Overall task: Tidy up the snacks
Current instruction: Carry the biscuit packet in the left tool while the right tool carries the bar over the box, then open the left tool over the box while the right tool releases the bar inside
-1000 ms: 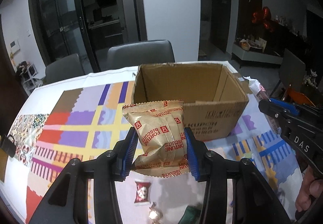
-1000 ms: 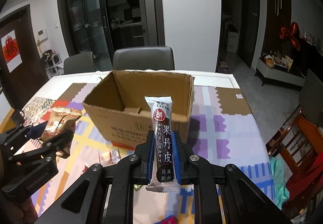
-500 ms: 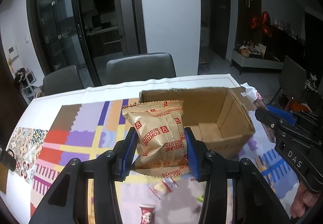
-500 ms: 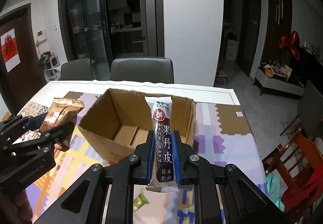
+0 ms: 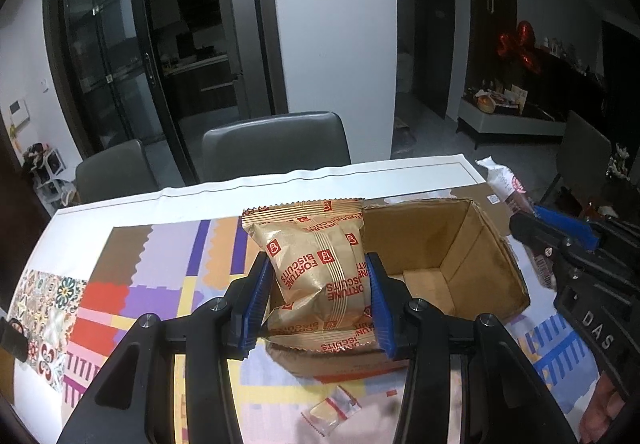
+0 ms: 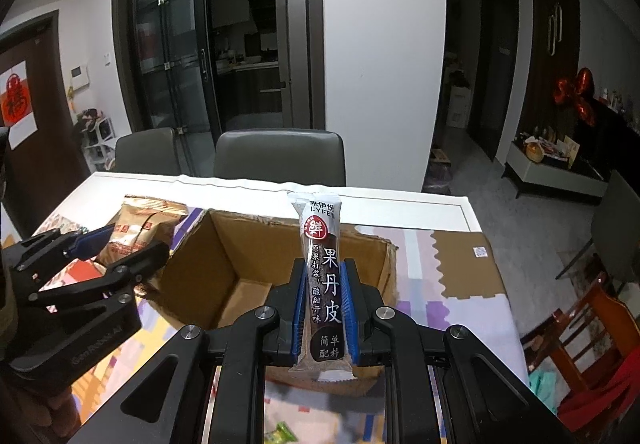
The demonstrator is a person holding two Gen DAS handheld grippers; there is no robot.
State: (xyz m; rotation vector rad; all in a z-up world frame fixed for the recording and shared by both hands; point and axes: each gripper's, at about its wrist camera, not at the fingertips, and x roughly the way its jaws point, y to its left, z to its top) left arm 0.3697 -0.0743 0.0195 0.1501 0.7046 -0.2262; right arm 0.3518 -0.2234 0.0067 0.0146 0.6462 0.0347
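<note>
My left gripper (image 5: 318,302) is shut on a gold Fortune Biscuits packet (image 5: 316,268) and holds it over the near left corner of an open cardboard box (image 5: 472,252). My right gripper (image 6: 323,310) is shut on a long dark fruit-leather bar (image 6: 323,284), upright above the box's near wall (image 6: 208,276). The box looks empty inside. Each gripper shows in the other's view: the right one (image 5: 560,244) beside the box's right wall, the left one (image 6: 108,252) with its gold packet (image 6: 144,224) at the box's left.
The box stands on a table with a patterned colourful cloth (image 5: 152,284). A small clear candy wrapper (image 5: 332,410) and a green candy (image 6: 282,434) lie in front of the box. Two grey chairs (image 5: 276,144) stand behind the table; a wooden chair (image 6: 588,324) stands at the right.
Both grippers have risen and moved forward over the box, so its inside now shows from above. Each still holds its snack.
</note>
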